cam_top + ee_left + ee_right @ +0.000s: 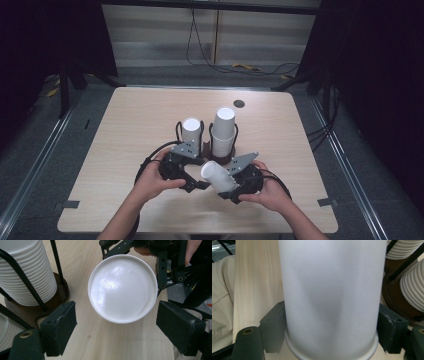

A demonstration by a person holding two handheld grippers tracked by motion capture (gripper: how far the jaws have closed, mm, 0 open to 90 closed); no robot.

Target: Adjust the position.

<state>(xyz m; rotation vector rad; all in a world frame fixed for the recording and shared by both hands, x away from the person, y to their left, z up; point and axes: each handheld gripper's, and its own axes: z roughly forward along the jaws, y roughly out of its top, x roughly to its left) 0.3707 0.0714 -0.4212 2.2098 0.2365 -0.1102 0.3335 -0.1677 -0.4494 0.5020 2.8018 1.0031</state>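
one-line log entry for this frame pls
left gripper: jaws open, clear of cup base | right gripper: jaws shut on white paper cup, lying sideways | cup stacks in wire holder | table

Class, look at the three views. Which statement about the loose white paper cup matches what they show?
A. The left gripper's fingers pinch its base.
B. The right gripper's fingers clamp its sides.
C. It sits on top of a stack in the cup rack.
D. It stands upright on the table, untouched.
B: the right gripper has its fingers pressed on both sides of the white paper cup, while the left gripper stands open before its base.
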